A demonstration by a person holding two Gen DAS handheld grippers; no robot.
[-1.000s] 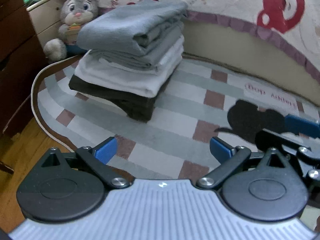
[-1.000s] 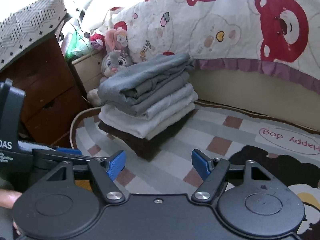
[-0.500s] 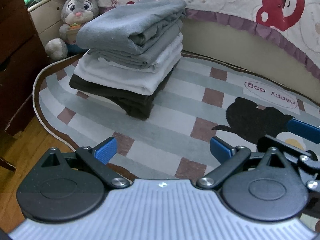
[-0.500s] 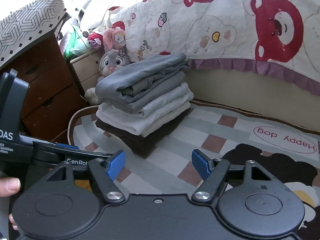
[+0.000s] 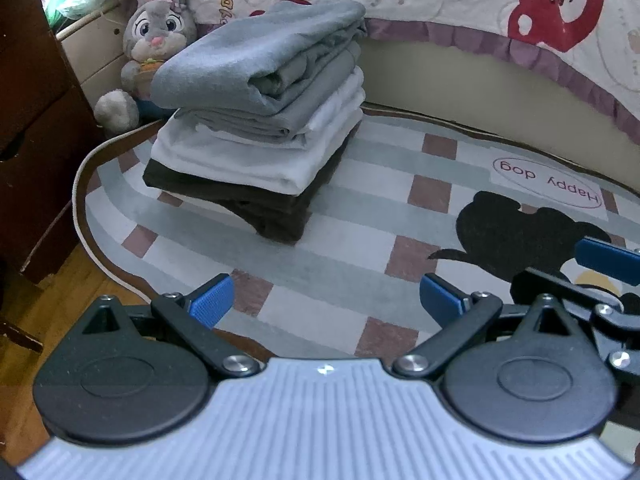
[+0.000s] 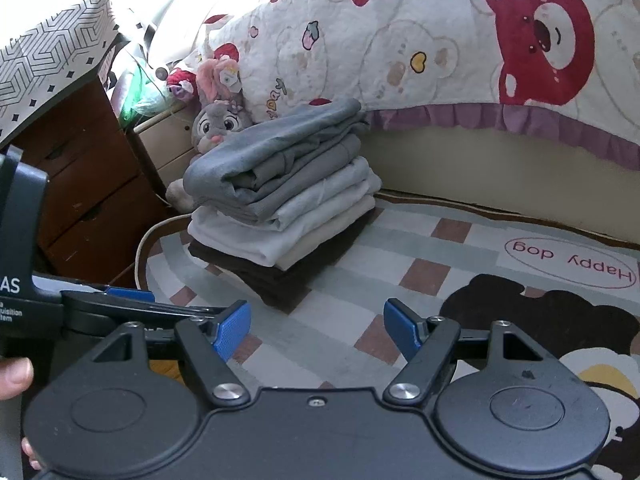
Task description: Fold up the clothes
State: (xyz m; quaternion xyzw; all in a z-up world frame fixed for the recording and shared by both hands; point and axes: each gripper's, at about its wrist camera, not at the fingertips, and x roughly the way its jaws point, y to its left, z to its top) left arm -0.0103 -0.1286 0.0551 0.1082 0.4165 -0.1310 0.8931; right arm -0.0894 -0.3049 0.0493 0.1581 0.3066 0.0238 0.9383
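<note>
Apparently finished: folded and stacked, nothing loose in sight.
Spread over wood floor, striped patchwork rug with black dog print [image 5: 340, 280]; piled near its far corner, beside bed, tidy stack of grey, white and dark brown folded clothes [image 5: 260, 120]; hovering nearby, left gripper [image 5: 326, 300] and right gripper [image 6: 316, 326], blue-padded jaws parted, empty.

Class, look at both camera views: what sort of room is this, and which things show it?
Most likely a bedroom, perhaps a child's: a bear-print quilt draped over a bed edge, a grey plush rabbit, and a brown wooden drawer chest.
</note>
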